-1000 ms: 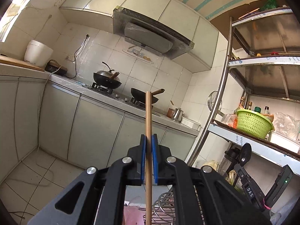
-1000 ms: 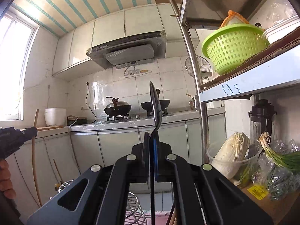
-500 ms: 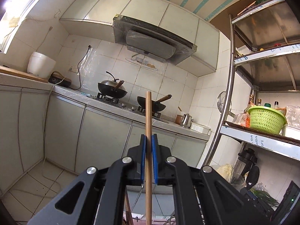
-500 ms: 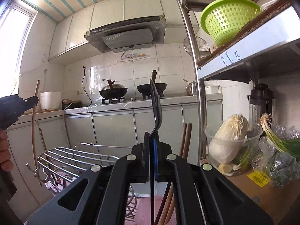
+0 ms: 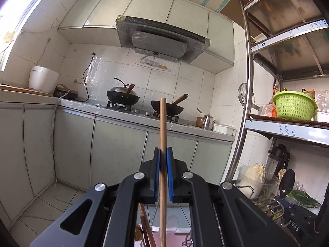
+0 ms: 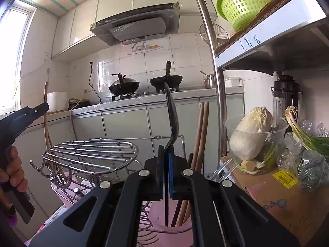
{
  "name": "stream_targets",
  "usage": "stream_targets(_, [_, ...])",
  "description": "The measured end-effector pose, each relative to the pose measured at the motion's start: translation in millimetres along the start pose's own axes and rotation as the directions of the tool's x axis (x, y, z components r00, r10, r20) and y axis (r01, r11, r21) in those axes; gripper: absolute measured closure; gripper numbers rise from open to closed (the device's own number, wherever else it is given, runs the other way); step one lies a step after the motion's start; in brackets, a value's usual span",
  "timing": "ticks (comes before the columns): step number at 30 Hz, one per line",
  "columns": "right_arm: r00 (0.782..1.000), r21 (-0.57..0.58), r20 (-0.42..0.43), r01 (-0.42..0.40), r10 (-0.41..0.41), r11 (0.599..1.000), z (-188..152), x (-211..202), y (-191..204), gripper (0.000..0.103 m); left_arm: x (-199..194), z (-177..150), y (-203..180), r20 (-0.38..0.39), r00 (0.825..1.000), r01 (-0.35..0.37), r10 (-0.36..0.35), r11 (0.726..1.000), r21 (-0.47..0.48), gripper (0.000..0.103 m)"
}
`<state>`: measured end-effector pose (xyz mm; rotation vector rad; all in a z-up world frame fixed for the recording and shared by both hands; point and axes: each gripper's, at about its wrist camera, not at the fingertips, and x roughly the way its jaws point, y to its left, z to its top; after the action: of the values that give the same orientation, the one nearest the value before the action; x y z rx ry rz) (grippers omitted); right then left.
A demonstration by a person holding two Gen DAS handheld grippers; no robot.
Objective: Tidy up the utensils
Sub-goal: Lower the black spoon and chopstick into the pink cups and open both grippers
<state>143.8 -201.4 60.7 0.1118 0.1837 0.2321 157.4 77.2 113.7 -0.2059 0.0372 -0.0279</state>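
**A lived-in home kitchen**

I am standing in a small household kitchen. Two black woks (image 5: 123, 97) sit on a gas hob set into the worktop (image 5: 144, 119), under a range hood (image 5: 162, 39) and pale wall cabinets (image 5: 144, 6). White tiles cover the wall. A rice cooker (image 5: 42, 79) stands at the left. Beside me a steel shelf rack (image 5: 287, 129) holds a green colander (image 5: 294, 105), a cabbage (image 6: 253, 133) and spring onions (image 6: 304, 135).

Can't see the bottom end of the wooden stick (image 5: 162, 135), it runs behind the left gripper (image 5: 163, 156) and off the bottom edge. Same for the black spoon (image 6: 172, 113): its handle drops behind the right gripper (image 6: 166, 154) into the pink holder (image 6: 162, 212), whose base is hidden. The green basket (image 6: 244, 2) is cropped at the top.
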Motion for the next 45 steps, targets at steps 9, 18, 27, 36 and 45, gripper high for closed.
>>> stream_targets(9, [0.994,-0.005,-0.109,-0.005,0.004,1.000,-8.5,-2.2,5.8,0.099,-11.7,-44.3,-5.4,-0.174,0.984,0.036,-0.032,0.999,0.019,0.097])
stream_targets(18, [0.977,-0.018,-0.214,0.012,-0.015,1.000,-14.7,-0.2,11.5,0.099,-11.6,-57.0,-11.9,-0.255,0.967,0.022,-0.013,0.999,0.033,0.096])
stream_targets(27, [0.955,-0.039,-0.288,0.057,-0.066,0.998,-19.3,-3.9,15.4,0.089,-9.1,-48.3,-12.0,-0.322,0.947,-0.003,0.001,1.000,-0.005,0.078])
stream_targets(36, [0.953,-0.005,-0.299,0.050,-0.050,0.999,-15.9,-22.8,11.1,0.050,-22.5,-35.0,-20.7,-0.336,0.941,-0.017,0.028,0.999,0.037,0.061])
stream_targets(45, [0.957,-0.021,-0.285,0.046,-0.050,0.999,-15.7,-48.5,20.7,0.050,-46.3,-28.4,-29.9,-0.342,0.939,-0.026,0.050,0.997,0.074,0.053])
